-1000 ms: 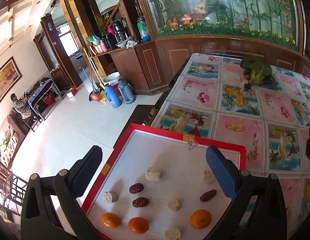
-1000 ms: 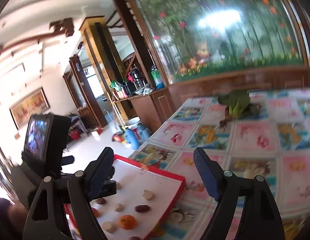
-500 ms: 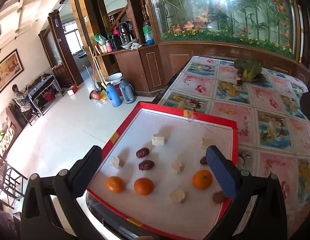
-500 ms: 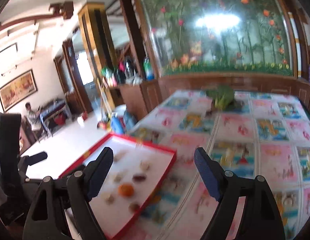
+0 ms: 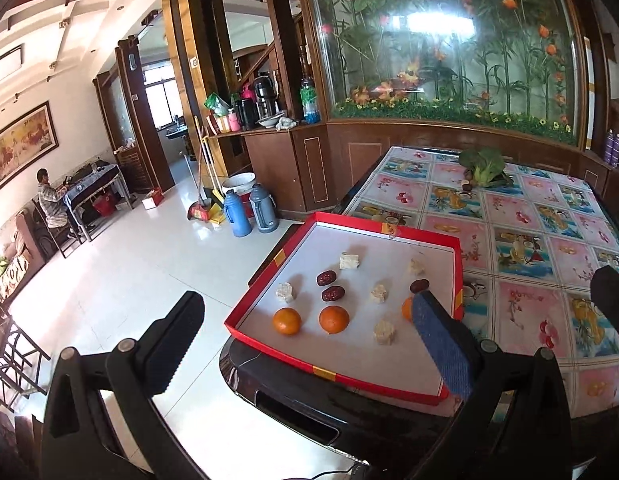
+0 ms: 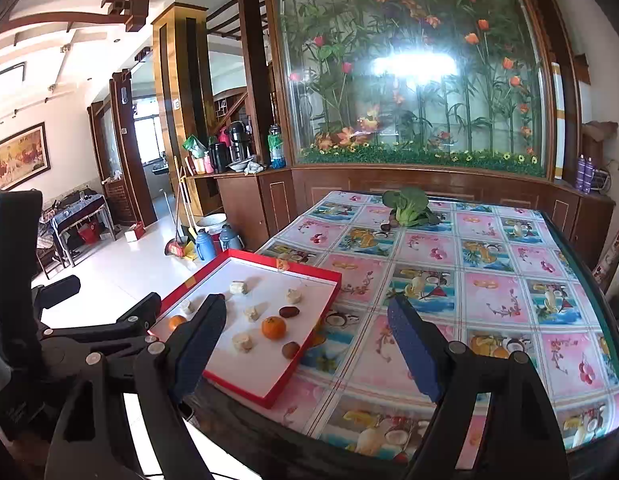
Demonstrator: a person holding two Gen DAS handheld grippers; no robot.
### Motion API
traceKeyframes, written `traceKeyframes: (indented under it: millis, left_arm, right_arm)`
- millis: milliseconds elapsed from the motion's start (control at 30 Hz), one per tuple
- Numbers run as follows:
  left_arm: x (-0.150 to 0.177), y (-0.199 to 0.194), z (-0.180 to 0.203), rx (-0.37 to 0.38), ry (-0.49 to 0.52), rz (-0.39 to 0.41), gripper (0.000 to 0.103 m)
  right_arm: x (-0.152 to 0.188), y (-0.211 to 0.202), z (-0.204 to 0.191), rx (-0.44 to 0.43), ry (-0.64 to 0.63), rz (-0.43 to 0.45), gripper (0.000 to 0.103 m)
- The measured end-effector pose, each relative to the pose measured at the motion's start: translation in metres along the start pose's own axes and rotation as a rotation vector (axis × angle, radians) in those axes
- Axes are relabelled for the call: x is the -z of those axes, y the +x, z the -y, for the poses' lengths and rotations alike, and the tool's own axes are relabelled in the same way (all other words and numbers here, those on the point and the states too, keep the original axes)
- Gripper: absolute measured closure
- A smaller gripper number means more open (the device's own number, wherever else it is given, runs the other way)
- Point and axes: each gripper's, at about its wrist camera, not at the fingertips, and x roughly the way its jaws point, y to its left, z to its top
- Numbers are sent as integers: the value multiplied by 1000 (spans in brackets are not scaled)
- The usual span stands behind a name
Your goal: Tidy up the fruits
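Fruits: three oranges [image 5: 333,319], dark red dates [image 5: 333,293] and pale crumbly cubes [image 5: 284,291] lie loose inside the red tray [image 5: 265,268].
Tray: it sits at the tabletop [image 6: 489,304] corner nearest me, part of its left side overhanging the edge.
Progress: I see the kinds mixed across the tray, none gathered by sort; I judge sorting unfinished, though how much is done I cannot tell.
Axis: the tray's long sides run away from me toward the leafy greens [image 6: 409,206] at the far end; oranges are round, dates lie at varied angles.
Left gripper [image 5: 305,332]: fingers wide apart, empty, above the tray's near edge.
Right gripper [image 6: 309,328]: fingers wide apart, empty, just right of the tray.
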Motion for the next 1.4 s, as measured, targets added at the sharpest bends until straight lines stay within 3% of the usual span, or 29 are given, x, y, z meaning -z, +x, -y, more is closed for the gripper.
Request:
traceKeyframes:
  millis: [367,767,1400]
  left_arm:
    - [26,-47,-26,51,4,60,0]
    - [48,-65,-50,146,-7,76,0]
    - [50,-63,-53,142,-5,80,0]
  right_arm:
    - [14,-32,-29,46,-52,44,20]
    - [20,-45,-53,82,-78,82,20]
    - [24,-42,-58,50,-62,78,20]
